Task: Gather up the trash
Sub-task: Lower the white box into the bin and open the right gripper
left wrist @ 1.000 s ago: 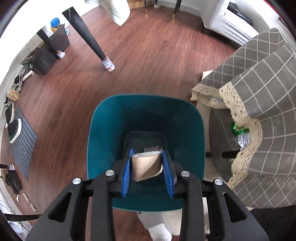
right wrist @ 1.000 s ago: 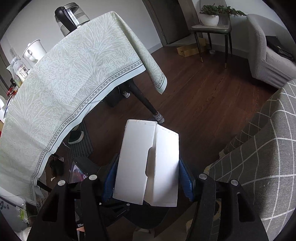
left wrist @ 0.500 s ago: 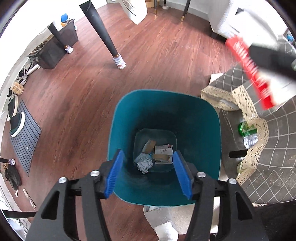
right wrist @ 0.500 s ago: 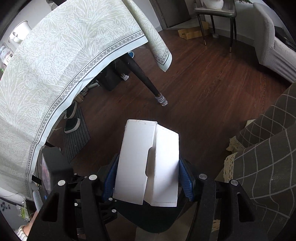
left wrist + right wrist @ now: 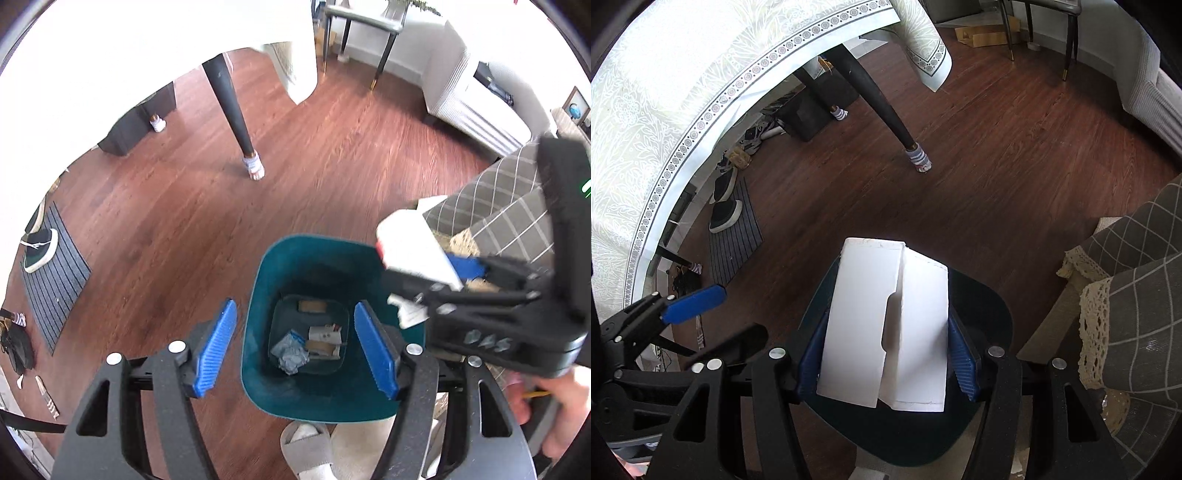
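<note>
A teal trash bin [image 5: 258,295] stands on the wood floor, with crumpled paper [image 5: 290,352] and cardboard scraps at its bottom. My left gripper [image 5: 295,349] is open and empty, held just above the bin's near rim. My right gripper [image 5: 886,354] is shut on a flattened white carton [image 5: 882,328] and holds it over the bin [image 5: 990,314]. In the left wrist view the right gripper [image 5: 443,280] comes in from the right over the bin's rim with the white carton [image 5: 413,243]. The open left gripper [image 5: 690,299] shows at the left of the right wrist view.
A black table leg [image 5: 229,110] with a sock foot stands on the floor beyond the bin. A grey checked cloth [image 5: 509,206] with lace trim hangs at the right. A striped mat [image 5: 55,280] with shoes lies at the left. A slipper [image 5: 306,450] is below the bin.
My left gripper opened and the cardboard tube it held dropped into the bin. My right gripper moved down over the bin with the white carton, now showing in the left wrist view.
</note>
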